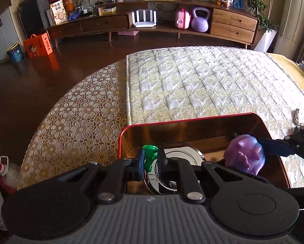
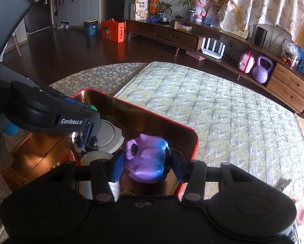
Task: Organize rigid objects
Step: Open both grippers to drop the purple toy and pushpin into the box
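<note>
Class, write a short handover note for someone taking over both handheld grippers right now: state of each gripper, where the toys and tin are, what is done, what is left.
Left gripper: shut on small green toy, held over the tin.
Right gripper: shut on purple toy, also over the tin.
Red-rimmed tin sits on the quilted bed; a round silver container already lies inside.
Done: both toys picked and brought to the tin.
Left: lower and release each. Keys on the bed beside the tin may need sorting too.
</note>
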Action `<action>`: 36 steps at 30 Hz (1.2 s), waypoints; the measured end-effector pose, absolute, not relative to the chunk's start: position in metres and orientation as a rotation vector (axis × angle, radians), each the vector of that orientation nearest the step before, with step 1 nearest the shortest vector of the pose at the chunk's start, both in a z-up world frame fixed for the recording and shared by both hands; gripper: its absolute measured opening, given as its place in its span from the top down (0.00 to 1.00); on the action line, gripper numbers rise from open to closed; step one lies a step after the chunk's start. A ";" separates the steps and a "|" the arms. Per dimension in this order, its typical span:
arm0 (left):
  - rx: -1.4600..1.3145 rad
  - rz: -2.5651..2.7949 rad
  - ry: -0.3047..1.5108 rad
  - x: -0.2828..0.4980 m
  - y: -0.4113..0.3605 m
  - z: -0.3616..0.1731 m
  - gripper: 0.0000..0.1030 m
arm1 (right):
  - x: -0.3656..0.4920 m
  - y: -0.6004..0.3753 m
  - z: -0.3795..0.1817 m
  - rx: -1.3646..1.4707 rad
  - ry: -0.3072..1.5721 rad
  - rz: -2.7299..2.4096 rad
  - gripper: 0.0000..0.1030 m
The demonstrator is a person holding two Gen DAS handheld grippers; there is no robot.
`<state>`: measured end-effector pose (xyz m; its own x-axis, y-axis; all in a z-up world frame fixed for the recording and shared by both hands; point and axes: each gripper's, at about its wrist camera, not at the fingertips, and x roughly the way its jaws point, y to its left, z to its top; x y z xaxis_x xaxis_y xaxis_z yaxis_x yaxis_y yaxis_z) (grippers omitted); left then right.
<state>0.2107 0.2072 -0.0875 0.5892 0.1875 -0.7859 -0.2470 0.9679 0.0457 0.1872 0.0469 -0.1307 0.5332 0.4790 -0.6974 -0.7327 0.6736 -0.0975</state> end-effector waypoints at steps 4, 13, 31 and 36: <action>-0.076 0.262 0.905 0.215 0.210 -0.087 0.88 | 0.186 0.053 -0.133 -0.415 0.691 0.746 0.52; -0.099 0.281 0.909 0.224 0.218 -0.089 0.88 | 0.183 0.051 -0.131 -0.419 0.669 0.743 0.52; -0.128 0.290 0.920 0.220 0.217 -0.087 0.87 | 0.175 0.011 -0.108 -0.278 0.671 0.756 0.42; -0.120 0.285 0.917 0.211 0.210 -0.083 0.87 | 0.171 -0.003 -0.104 -0.239 0.685 0.742 0.41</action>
